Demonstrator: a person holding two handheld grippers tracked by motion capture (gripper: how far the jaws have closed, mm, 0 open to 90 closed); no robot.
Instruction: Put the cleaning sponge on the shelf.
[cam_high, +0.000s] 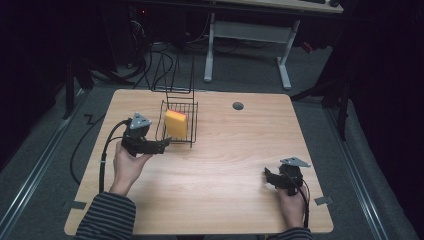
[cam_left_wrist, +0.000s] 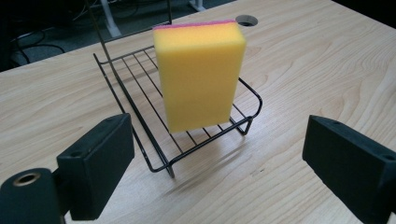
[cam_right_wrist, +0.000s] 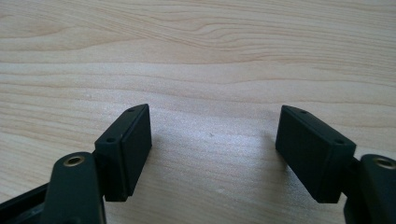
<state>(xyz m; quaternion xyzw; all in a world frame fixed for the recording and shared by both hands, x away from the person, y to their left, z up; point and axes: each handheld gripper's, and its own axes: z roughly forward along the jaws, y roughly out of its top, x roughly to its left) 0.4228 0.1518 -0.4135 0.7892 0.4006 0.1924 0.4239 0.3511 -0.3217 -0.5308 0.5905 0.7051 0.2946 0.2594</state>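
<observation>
A yellow sponge (cam_high: 176, 124) with a thin pink scouring layer along its far face stands upright on its short edge inside a small black wire basket (cam_high: 192, 136). The basket sits on a pale wooden table (cam_high: 225, 165) and has a tall wire handle (cam_high: 172, 75) rising from its far side.

The left gripper (cam_high: 162, 146) is just in front of the basket, its tips at the near corner, jaws spread wide and holding nothing. In the left gripper view the sponge (cam_left_wrist: 198, 77) stands straight ahead, beyond and between the two black pads (cam_left_wrist: 100, 170), apart from both; the wire basket (cam_left_wrist: 154, 154) floor runs toward the left pad. The person's left hand (cam_high: 127, 162) holds this gripper, with a striped sleeve (cam_high: 107, 217) behind it and a black cable (cam_high: 106, 150) trailing back.

The right gripper (cam_high: 269, 177) is well apart from the basket, off to the left gripper's right and nearer the person. Its jaws are also parted and empty, with bare table (cam_right_wrist: 210, 70) between them in the right gripper view. The right hand (cam_high: 292, 202) holds it

A round cable hole (cam_high: 238, 106) lies in the table beyond the basket, to its right
</observation>
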